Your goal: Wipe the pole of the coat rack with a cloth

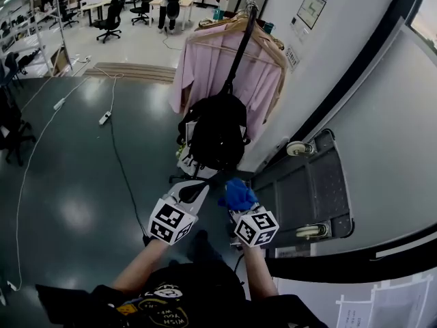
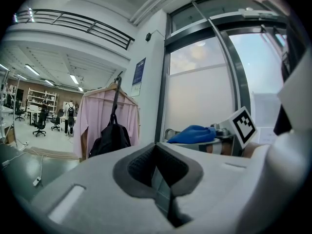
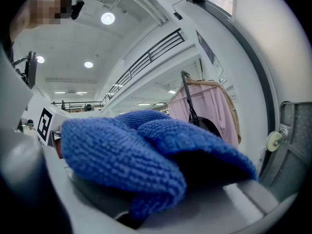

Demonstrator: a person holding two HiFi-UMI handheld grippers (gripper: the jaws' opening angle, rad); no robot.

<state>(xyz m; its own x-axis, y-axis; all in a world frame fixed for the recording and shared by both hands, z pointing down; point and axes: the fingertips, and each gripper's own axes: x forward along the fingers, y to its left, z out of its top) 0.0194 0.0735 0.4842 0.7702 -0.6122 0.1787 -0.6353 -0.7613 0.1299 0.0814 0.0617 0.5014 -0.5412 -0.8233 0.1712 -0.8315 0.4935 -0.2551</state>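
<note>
The coat rack's black pole (image 1: 240, 43) rises ahead of me. A pink shirt (image 1: 208, 74) hangs from the rack, and a black backpack (image 1: 215, 132) hangs in front of the pole's lower part. My right gripper (image 1: 237, 203) is shut on a bunched blue cloth (image 1: 237, 194), held just below the backpack. In the right gripper view the cloth (image 3: 141, 155) fills the jaws, with the pole (image 3: 189, 101) farther off. My left gripper (image 1: 196, 191) is beside it, shut with nothing in it (image 2: 158, 174). From there the blue cloth (image 2: 192, 134) shows to the right and the pole (image 2: 116, 99) well ahead.
A grey platform cart (image 1: 311, 190) with white wheels leans against the white wall on the right. A cable and power strip (image 1: 104, 118) lie on the dark floor to the left. Office chairs (image 1: 109, 20) and shelves stand far back.
</note>
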